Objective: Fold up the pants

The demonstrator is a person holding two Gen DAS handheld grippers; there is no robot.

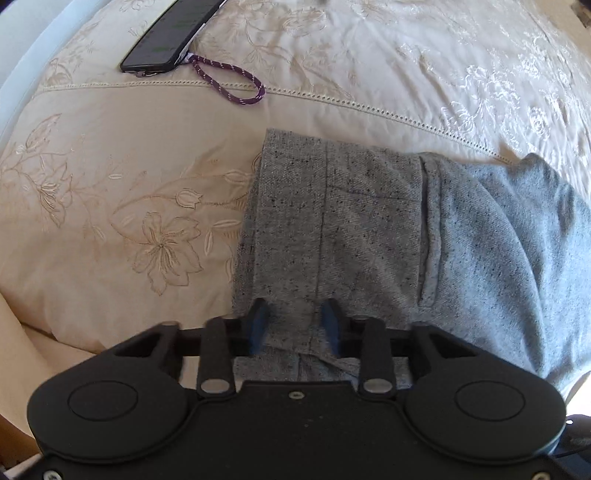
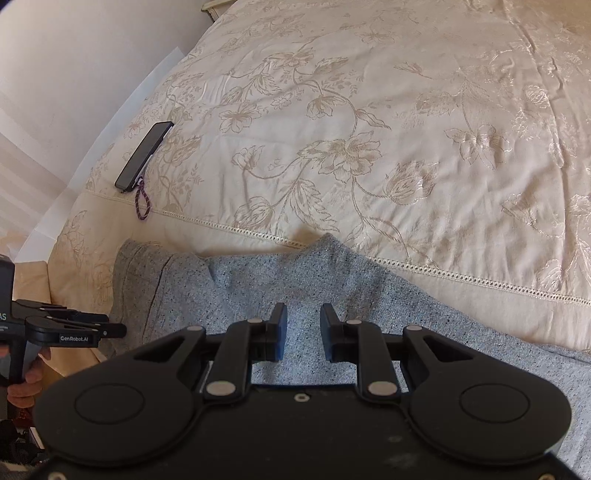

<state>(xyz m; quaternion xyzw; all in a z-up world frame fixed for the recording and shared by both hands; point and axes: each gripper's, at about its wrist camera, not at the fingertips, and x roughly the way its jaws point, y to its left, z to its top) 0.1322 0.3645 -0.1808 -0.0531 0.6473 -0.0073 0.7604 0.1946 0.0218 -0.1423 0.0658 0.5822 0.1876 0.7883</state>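
Observation:
Grey speckled pants [image 1: 369, 229] lie folded on a cream embroidered bedspread [image 1: 110, 184]; their hem edge faces left in the left wrist view. My left gripper [image 1: 295, 319] points down over the near edge of the pants, its jaws apart, with cloth lying below the gap. In the right wrist view the pants [image 2: 295, 280] spread across the lower part of the picture. My right gripper [image 2: 303, 323] hangs over them with a narrow gap between its pads and nothing pinched that I can see. The left gripper [image 2: 74, 328] shows at the left edge, held by a hand [image 2: 26, 384].
A black phone [image 1: 173, 33] with a purple cord loop [image 1: 236, 83] lies on the bedspread beyond the pants, near the bed's left edge. It is the phone [image 2: 144, 157] at upper left in the right wrist view. A pale wall [image 2: 74, 74] runs along that side.

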